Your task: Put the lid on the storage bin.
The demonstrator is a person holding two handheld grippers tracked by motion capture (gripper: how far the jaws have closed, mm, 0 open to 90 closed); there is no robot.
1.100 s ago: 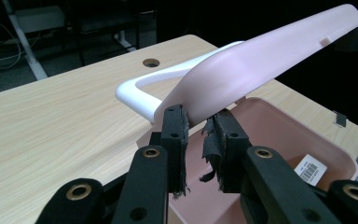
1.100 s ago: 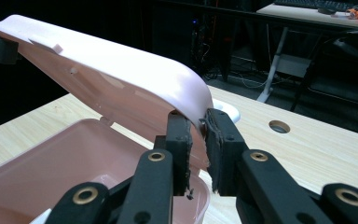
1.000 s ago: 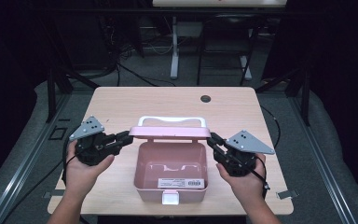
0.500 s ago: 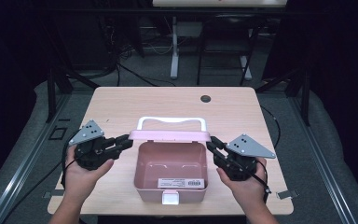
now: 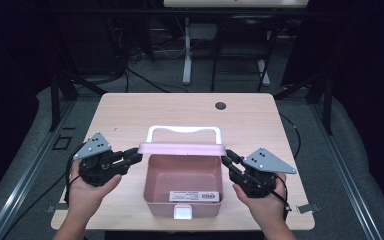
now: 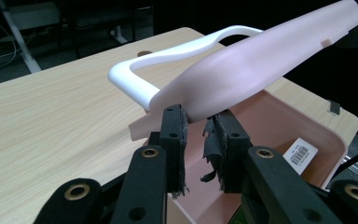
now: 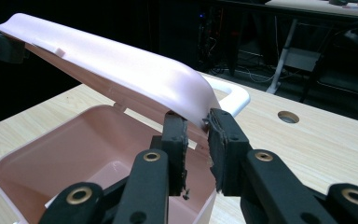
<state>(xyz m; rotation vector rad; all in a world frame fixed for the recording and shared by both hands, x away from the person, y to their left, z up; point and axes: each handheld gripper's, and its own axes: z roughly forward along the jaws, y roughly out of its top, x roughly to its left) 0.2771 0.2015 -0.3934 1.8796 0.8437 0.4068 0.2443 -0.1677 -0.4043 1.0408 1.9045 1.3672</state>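
A pink box (image 5: 182,187) stands open near the table's front edge. Its pink lid (image 5: 182,149), with a white handle (image 5: 184,131), is tilted up over the back of the box. My left gripper (image 5: 137,156) is shut on the lid's left corner, and the rim sits between its pads (image 6: 196,130). My right gripper (image 5: 226,156) is at the right corner, with the lid's (image 7: 121,65) edge pinched between its pads (image 7: 196,135). Its jaws have just been opening a little with the lid still between them. The box holds only a barcode label (image 5: 195,196).
The wooden table (image 5: 130,115) has a round cable hole (image 5: 221,105) at the back right. A white latch (image 5: 183,212) hangs at the box's front. Dark floor, cables and stand legs lie beyond the table's far edge.
The lid's pink edge looks thinner and sits a little nearer to the person in the high view. Both grippers stay at its corners.
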